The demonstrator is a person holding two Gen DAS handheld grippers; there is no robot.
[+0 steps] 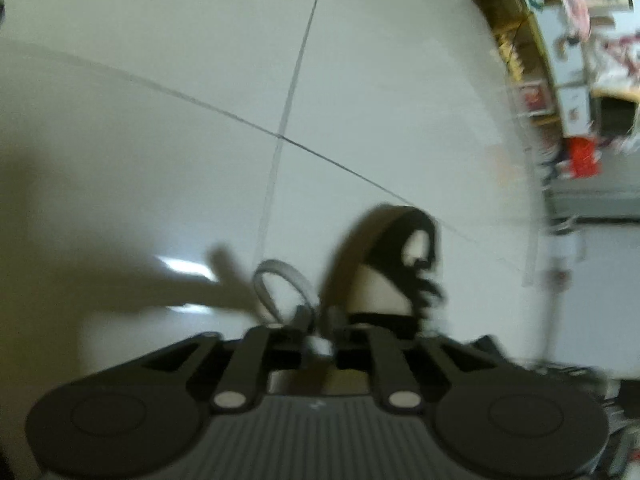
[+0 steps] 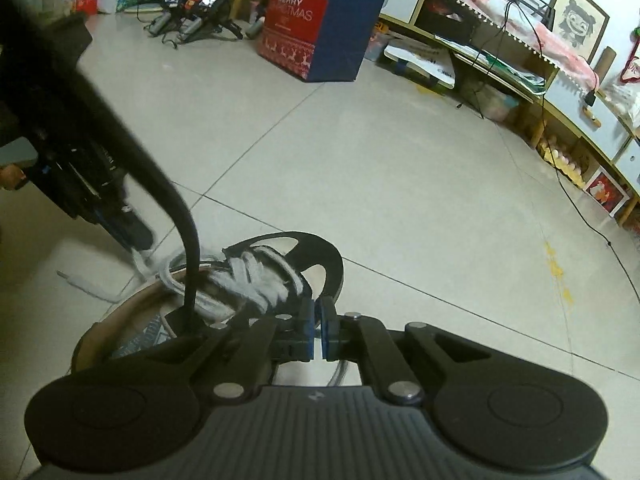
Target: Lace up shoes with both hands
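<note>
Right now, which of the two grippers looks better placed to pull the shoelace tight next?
Probably the left gripper: a grey lace loop rises from its nearly closed tips, so it seems to have the lace already. The right gripper sits beside the shoe, pads almost together with nothing clearly between them.

Pale tiled floor [image 2: 400, 160]; Christmas box [image 2: 320, 24] stands on it, low shelving [image 2: 520, 80] right of the box.
</note>
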